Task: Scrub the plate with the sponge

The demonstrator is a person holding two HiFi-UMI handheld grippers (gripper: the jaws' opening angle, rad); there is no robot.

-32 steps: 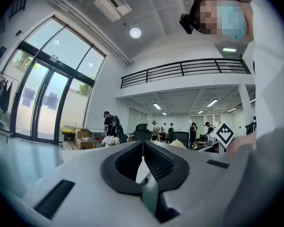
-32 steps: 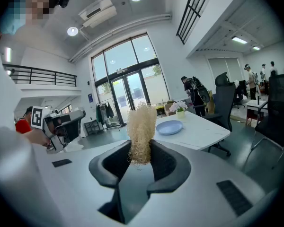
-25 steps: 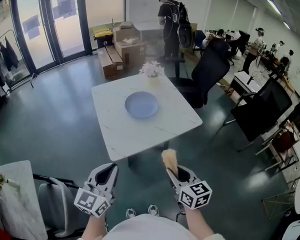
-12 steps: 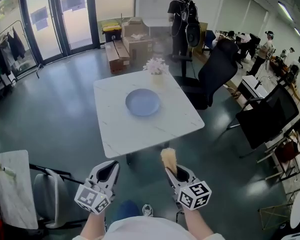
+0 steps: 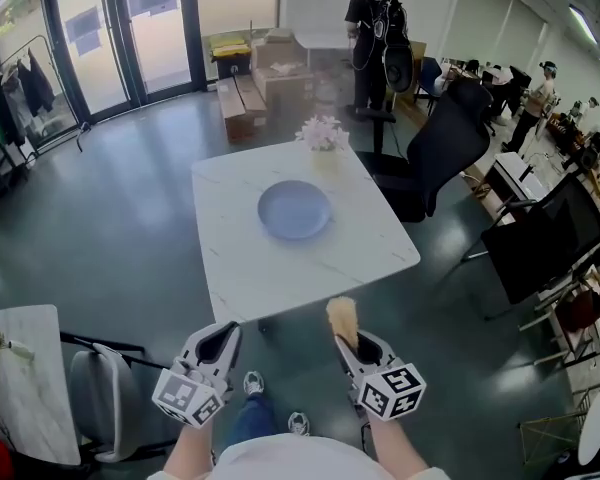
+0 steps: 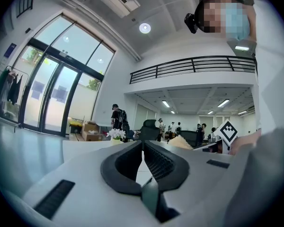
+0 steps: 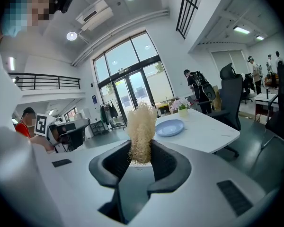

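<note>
A round pale blue plate (image 5: 294, 210) lies near the middle of a white marble-topped table (image 5: 240, 258); the right gripper view shows the plate (image 7: 169, 127) ahead on that table (image 7: 213, 134). My right gripper (image 5: 342, 336) is shut on a tan fibrous sponge (image 5: 341, 318), which sticks up between the jaws (image 7: 141, 129). It hangs over the floor, short of the table's near edge. My left gripper (image 5: 220, 343) is shut with nothing in it, level with the right one; its pads meet in the left gripper view (image 6: 143, 156).
A vase of pale flowers (image 5: 322, 132) stands at the table's far edge. A black office chair (image 5: 442, 148) is to the table's right. Cardboard boxes (image 5: 270, 73) and a person with a backpack (image 5: 372, 28) are beyond. A grey chair (image 5: 95, 398) and a second white table (image 5: 20, 388) are at my left.
Both grippers have come closer to the table, which now sits lower and larger in the head view. The sponge stays gripped in the right gripper.
</note>
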